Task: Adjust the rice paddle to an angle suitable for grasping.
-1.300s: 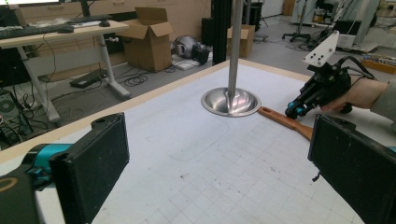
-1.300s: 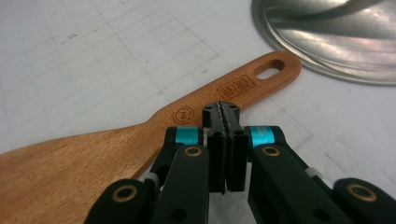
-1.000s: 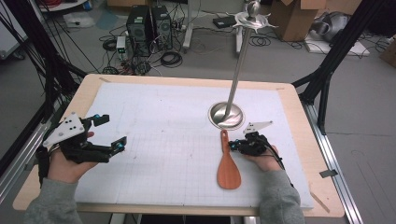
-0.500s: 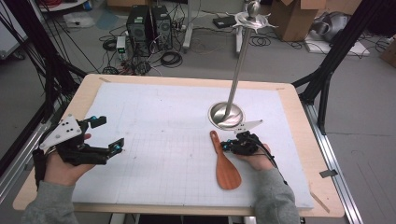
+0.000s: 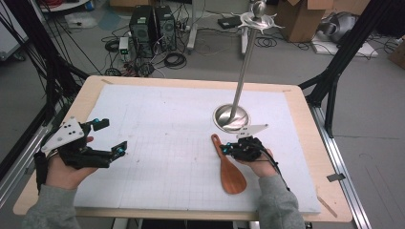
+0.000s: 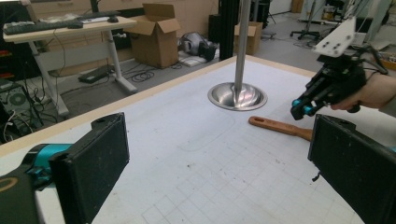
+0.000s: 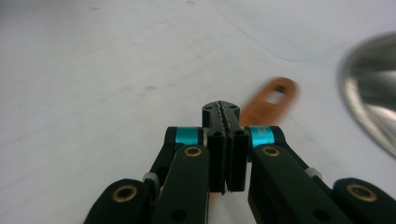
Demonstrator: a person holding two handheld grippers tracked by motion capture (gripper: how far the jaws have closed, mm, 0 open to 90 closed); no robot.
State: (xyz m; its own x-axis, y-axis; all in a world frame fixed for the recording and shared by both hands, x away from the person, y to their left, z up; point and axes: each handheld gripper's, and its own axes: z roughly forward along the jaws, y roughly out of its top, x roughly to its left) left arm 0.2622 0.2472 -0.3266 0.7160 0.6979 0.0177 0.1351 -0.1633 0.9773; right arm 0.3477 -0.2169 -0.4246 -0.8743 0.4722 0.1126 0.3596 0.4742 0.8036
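A brown wooden spatula (image 5: 231, 171) lies on the white mat, its handle end (image 7: 275, 95) slanting to the far left. My right gripper (image 5: 228, 149) is shut, pads pressed together with nothing between them. It sits low against the right side of the spatula's handle (image 6: 278, 127), and I cannot tell whether it touches. In the right gripper view the shut tips (image 7: 224, 109) hide the middle of the handle. My left gripper (image 5: 112, 137) is held over the mat's left edge, wide open and empty (image 6: 219, 172).
A tall metal stand with a round shiny base (image 5: 231, 117) rises just beyond the right gripper (image 6: 301, 111). The gridded white mat (image 5: 162, 124) covers the wooden table (image 5: 305, 114). Beyond the table's far edge are computers, cables and cardboard boxes on the floor.
My right gripper has moved left along the mat, and the spatula's handle has swung left with it while the blade stayed put. The left gripper has kept still.
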